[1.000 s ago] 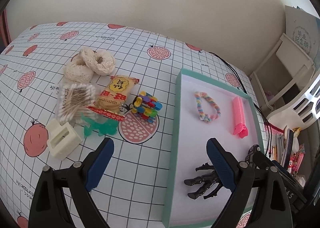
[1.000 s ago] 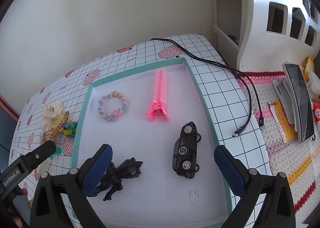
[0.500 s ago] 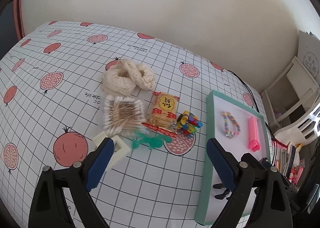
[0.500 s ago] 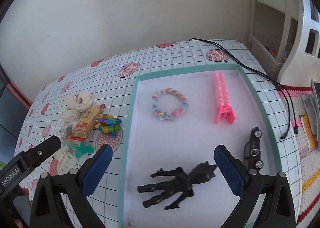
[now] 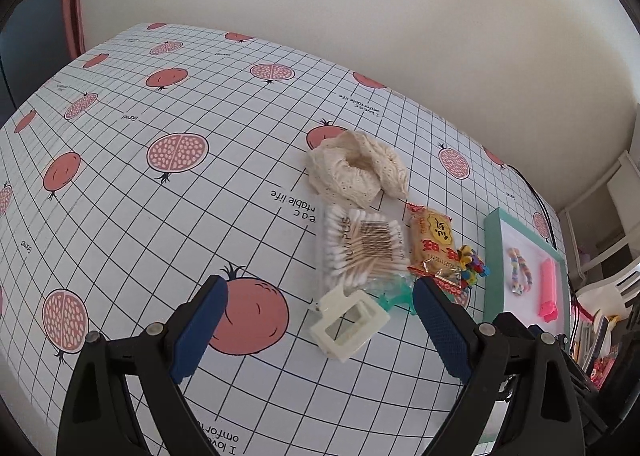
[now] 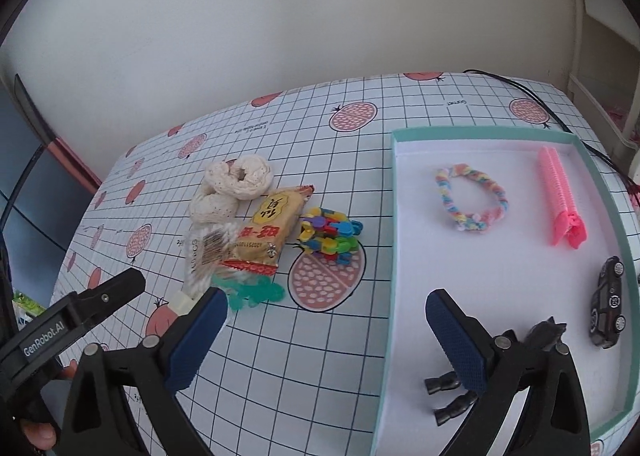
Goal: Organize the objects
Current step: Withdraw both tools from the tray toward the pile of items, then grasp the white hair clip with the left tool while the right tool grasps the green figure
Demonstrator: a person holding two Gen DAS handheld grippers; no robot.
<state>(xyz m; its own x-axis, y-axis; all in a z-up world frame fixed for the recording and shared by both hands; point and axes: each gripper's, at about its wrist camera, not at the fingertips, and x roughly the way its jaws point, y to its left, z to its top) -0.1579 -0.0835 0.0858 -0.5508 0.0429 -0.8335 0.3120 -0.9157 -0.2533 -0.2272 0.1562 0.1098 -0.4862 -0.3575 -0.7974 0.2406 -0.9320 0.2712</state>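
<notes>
A teal-rimmed white tray (image 6: 393, 224) holds a pastel braided bracelet (image 6: 471, 197), a pink hair clip (image 6: 560, 203), a black toy car (image 6: 609, 301) and a black figure (image 6: 454, 396) partly behind my right finger. Left of it lie cream scrunchies (image 5: 356, 172), a cotton swab pack (image 5: 362, 250), a snack packet (image 5: 434, 246), a colourful block toy (image 6: 330, 236), a green clip (image 6: 256, 294) and a cream clip (image 5: 348, 322). My left gripper (image 5: 320, 332) is open just above the cream clip. My right gripper (image 6: 320, 340) is open over the tablecloth beside the tray.
The table carries a grid cloth with pomegranate prints (image 5: 178, 152). A black cable (image 6: 520, 90) runs along the far right corner. White furniture (image 6: 600, 56) stands right of the table. The left gripper's body (image 6: 68, 326) shows at lower left in the right wrist view.
Both grippers have swung left. The left one went from over the tray's edge to the cream clip; the right one went from over the tray to the cloth beside it. Both stayed open.
</notes>
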